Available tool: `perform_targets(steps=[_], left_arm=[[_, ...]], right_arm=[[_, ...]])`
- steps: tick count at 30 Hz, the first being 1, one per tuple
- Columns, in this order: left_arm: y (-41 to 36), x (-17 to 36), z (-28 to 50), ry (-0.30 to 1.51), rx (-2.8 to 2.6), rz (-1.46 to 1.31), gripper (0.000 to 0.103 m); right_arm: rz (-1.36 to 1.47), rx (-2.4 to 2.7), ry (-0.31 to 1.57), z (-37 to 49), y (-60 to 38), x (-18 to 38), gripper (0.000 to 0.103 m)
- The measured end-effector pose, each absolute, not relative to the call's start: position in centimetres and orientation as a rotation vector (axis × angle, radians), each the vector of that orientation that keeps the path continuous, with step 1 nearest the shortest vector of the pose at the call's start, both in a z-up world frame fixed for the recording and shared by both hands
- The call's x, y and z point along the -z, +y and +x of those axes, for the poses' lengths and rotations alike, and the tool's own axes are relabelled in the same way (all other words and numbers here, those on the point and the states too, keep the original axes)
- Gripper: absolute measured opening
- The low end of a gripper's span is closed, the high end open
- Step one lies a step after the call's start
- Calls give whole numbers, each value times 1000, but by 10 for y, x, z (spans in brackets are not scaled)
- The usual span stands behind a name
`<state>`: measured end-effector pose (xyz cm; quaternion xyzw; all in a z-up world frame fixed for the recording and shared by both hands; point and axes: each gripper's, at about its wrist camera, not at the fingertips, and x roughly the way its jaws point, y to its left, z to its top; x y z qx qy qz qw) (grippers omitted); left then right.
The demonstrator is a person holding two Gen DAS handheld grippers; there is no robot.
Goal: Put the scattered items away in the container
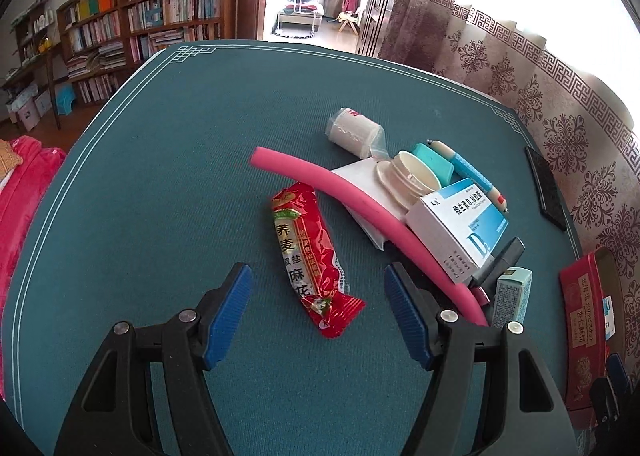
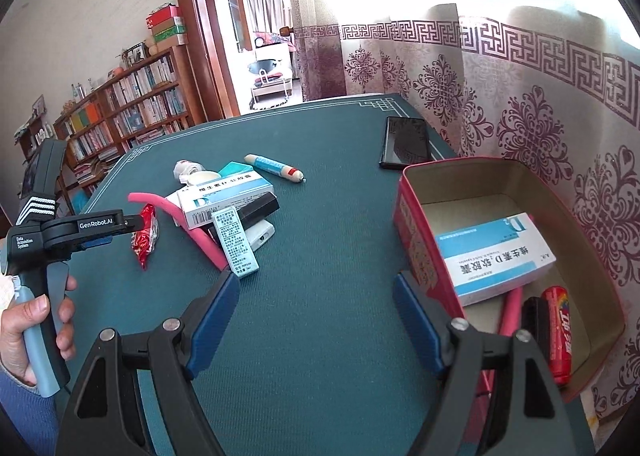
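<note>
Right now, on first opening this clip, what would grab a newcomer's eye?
Probably the red snack packet lying on the green table, right ahead of the open left gripper, beside a heap crossed by a pink foam tube. To the right stands the red tin box, already holding a vitamin D box, with the open right gripper beside it.

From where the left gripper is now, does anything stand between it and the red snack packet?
Nothing visible does. The left gripper is open, and the red snack packet lies on the green table directly between its blue fingers. The pink foam tube lies to the packet's right, apart from it.
</note>
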<state>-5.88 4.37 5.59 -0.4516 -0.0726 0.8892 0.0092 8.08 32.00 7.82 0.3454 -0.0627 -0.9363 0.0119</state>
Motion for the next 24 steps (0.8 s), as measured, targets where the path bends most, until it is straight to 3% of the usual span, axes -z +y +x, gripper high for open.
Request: perform_targets(steps=[24], left_arm=[[34, -25, -90, -210, -2793, -1511, 72]], right_arm=[[1129, 2851, -189, 65, 305, -64, 82]])
